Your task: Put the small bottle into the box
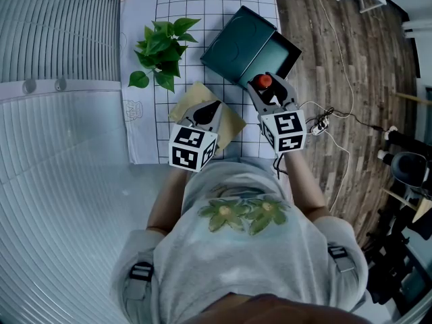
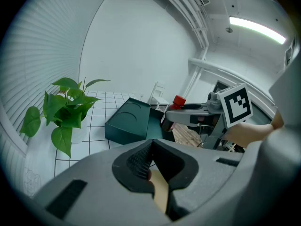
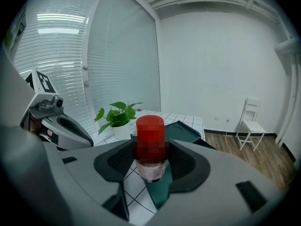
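Head view: right gripper (image 1: pixel 268 90) fingers clamped on the small bottle (image 1: pixel 262 82), red cap up, bottle upright between the two fingers. Open dark green box (image 1: pixel 287 49) sits just ahead of the fingertips, and the bottle is at its near edge, not down inside. Left gripper (image 1: pixel 210 106) fingers are together, nothing in them, and a tan sheet (image 1: pixel 233 124) lies under and just beside them. Potted plant (image 1: pixel 160 49) is ahead and to the left of the left fingers, on the grid-pattern table (image 1: pixel 202 5). Left gripper view: both fingers meet at the tips (image 2: pixel 153 142) and hold nothing. The tan sheet (image 2: pixel 160 192) shows through the gap behind the tips. The box (image 2: pixel 129 121) is ahead of the fingers, the plant (image 2: pixel 63 109) ahead to their left. Ahead to their right the other gripper's fingers (image 2: pixel 188 108) hold the bottle (image 2: pixel 174 107) over the box's right side. Right gripper view: the fingers (image 3: pixel 117 161) press on both sides of the bottle (image 3: pixel 150 142) just under the red cap, label end hanging below the pads. Green box surface (image 3: pixel 159 194) is right beneath and beyond the fingers, with the lid part (image 3: pixel 183 128) further ahead. Can't tell if the bottle base touches the box. The plant (image 3: pixel 116 117) is ahead to the left of the fingers.
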Demonstrator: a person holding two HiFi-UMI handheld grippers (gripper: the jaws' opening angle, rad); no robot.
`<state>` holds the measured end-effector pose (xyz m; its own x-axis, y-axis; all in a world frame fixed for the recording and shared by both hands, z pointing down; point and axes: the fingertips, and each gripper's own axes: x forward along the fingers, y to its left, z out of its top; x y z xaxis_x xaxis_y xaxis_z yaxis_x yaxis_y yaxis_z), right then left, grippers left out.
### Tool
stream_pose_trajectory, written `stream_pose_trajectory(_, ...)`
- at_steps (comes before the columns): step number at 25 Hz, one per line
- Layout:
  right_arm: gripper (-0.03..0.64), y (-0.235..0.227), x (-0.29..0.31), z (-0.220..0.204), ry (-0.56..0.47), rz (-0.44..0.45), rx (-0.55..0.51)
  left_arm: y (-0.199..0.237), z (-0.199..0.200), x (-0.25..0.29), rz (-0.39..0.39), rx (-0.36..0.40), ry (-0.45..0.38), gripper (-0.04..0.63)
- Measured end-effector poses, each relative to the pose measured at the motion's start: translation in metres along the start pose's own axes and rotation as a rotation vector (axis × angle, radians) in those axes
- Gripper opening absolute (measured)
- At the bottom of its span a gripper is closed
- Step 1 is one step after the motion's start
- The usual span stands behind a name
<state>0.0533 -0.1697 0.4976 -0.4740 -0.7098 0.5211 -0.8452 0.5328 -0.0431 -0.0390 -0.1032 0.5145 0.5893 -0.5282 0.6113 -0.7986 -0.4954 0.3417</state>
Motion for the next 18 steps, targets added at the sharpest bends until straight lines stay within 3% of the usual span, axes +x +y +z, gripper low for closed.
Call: stream_pose_trajectory(18, 0.219, -0.008, 0.017, -0.02, 0.05, 0.002, 0.014, 0.005, -0.003, 0.002, 0.006, -0.001, 0.015, 0.008)
